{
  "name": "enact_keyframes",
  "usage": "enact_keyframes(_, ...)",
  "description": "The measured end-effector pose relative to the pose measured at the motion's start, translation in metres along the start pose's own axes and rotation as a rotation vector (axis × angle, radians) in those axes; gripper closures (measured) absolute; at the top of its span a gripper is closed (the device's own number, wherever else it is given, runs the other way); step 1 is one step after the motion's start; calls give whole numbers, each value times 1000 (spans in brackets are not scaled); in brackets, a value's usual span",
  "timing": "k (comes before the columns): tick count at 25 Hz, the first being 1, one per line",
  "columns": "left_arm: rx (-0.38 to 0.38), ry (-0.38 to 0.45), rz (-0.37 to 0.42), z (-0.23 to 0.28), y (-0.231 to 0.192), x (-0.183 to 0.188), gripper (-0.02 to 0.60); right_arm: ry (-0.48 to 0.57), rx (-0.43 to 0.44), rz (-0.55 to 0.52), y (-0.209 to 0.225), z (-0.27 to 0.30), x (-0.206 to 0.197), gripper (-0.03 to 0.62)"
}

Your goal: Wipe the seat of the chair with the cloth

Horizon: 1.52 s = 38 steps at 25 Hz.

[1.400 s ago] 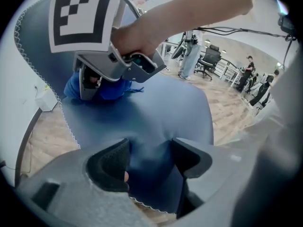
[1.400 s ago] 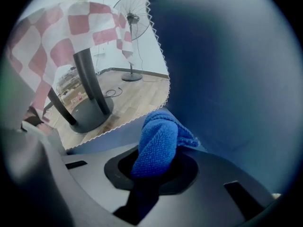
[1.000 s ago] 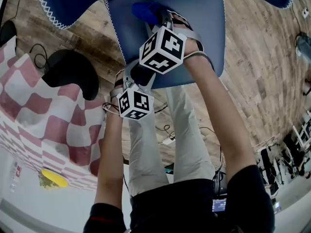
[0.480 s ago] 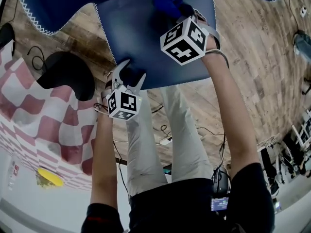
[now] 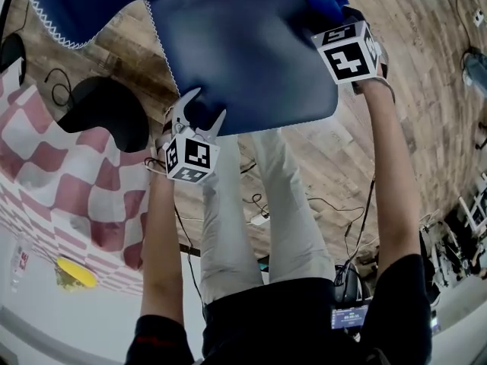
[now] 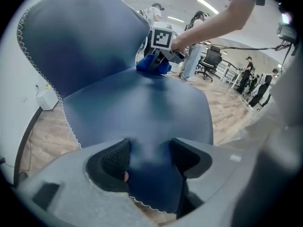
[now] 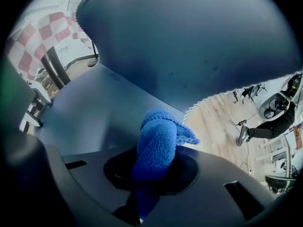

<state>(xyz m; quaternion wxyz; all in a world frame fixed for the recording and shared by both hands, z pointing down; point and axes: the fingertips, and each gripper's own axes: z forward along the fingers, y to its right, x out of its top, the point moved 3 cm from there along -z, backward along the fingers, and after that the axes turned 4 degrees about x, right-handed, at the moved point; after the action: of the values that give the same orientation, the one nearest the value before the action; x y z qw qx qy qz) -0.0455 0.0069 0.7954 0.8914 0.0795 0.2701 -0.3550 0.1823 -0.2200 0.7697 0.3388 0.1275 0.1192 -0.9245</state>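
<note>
Right gripper (image 5: 332, 23) clamped on blue cloth (image 5: 323, 1) at seat's (image 5: 243, 52) far right corner; left gripper (image 5: 199, 111) jaws open, empty, at front edge.

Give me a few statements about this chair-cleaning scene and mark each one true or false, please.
1. The right tongs are shut on a blue cloth. True.
2. The left tongs are clamped on a second cloth. False: they are apart, and only the seat's front edge shows between them.
3. The seat is red. False: it is dark blue.
4. The floor is wooden planks. True.
5. The cloth lies at the front edge of the seat, beside the left tongs. False: it is at the far side, where the seat meets the backrest.
</note>
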Motion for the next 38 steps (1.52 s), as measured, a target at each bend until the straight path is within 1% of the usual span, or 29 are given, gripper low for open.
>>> enact_keyframes(4,14,10,3,-2,-2,-1,301,-29,-39,25,9,-1,-13,545)
enact_keyframes(7,16,15,-2,-2,-1,1,301,-34,-50,12,9,-1,-12,545)
enact_keyframes(12,11,26,0,-2,-1,1,301,-31,-56,34,8,-1,-11,545)
enact_keyframes(18,16,29,1,-1,-2,1,301,-4,-38,56,-5,-1,-1,545)
enact_keyframes(23,20,28,4,-2,-2,0,301,39,28,90,-31,1,20,545)
enact_keyframes(28,16,22,1,-2,-1,0,301,83,46,95,-62,4,43,545)
enact_keyframes(33,23,24,-2,-1,-2,1,301,124,77,78,-93,9,64,545)
enact_keyframes(38,15,12,-1,-1,-1,1,301,153,154,38,-132,11,87,545)
